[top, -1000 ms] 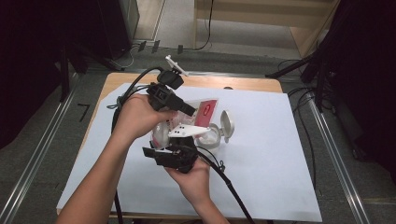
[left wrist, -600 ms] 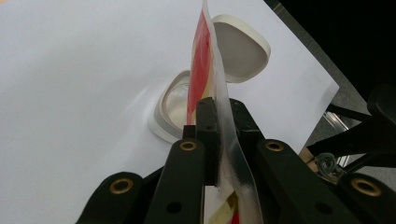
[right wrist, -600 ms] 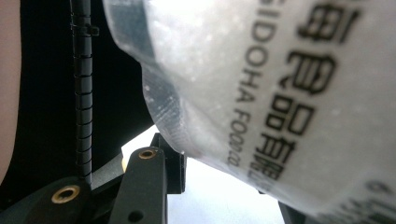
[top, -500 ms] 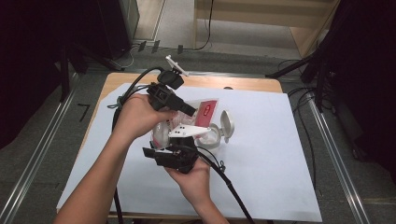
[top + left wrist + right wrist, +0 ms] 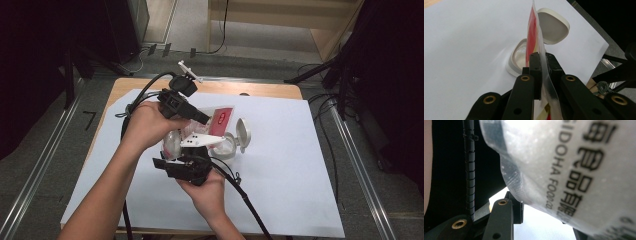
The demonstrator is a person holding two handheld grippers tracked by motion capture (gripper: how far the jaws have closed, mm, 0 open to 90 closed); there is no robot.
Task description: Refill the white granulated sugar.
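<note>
Clamping the top edge of a red-and-clear plastic food pouch (image 5: 534, 37) in the left gripper (image 5: 540, 62), jaws pinched tight on the thin film, low in the middle of the left gripper view. Standing on edge there, the pouch rising toward the top centre of that frame, in front of a shallow white plastic container (image 5: 517, 56) with its hinged lid (image 5: 554, 25) tipped open at the upper right.

Gripping the lower, clear end of the same pouch (image 5: 574, 170) in the right gripper (image 5: 539, 215), jaws partly closed around the bulky, powder-filled plastic; black printed lettering running across the right half of the right gripper view.

Hovering just left of centre in the high view: left gripper (image 5: 200, 118) above, right gripper (image 5: 192, 152) below, the pouch (image 5: 220, 120) stretched between them, its red panel pointing right. Sitting just beside the pouch's right end, the white container (image 5: 227, 147) with the lid (image 5: 243, 134) upright, on a large white paper sheet (image 5: 300, 175) covering the wooden desk (image 5: 260, 89).
</note>
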